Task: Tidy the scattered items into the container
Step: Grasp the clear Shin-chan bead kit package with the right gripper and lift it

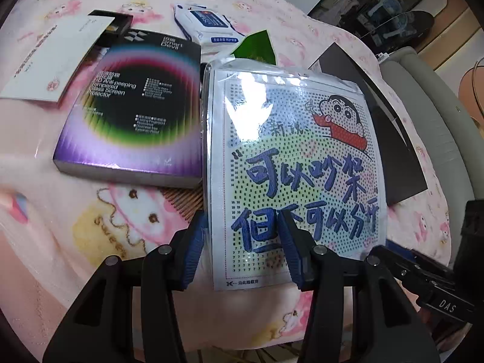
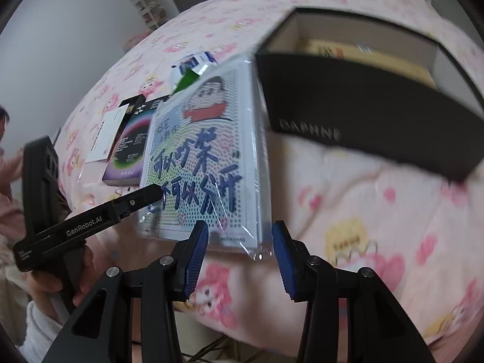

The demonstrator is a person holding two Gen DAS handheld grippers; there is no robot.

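A plastic-wrapped cartoon bead kit [image 1: 290, 157] lies on the pink blanket; it also shows in the right wrist view [image 2: 205, 163]. My left gripper [image 1: 242, 248] is open, its jaws straddling the kit's near left edge. My right gripper [image 2: 240, 254] is open at the kit's near right corner, and its body shows in the left wrist view [image 1: 423, 278]. The black DAPHNE box [image 2: 357, 115] stands open just right of the kit, with a tan item inside [image 2: 357, 57]. A purple screen-protector box [image 1: 133, 115], a white card [image 1: 51, 57], a wipes pack [image 1: 208, 27] and a green packet [image 1: 257, 48] lie beyond.
The pink cartoon blanket [image 1: 90, 227] covers the bed. A grey chair or sofa edge [image 1: 429, 115] and dark shelving [image 1: 387, 6] stand to the right of the bed. The left gripper's body [image 2: 90, 220] crosses the lower left of the right wrist view.
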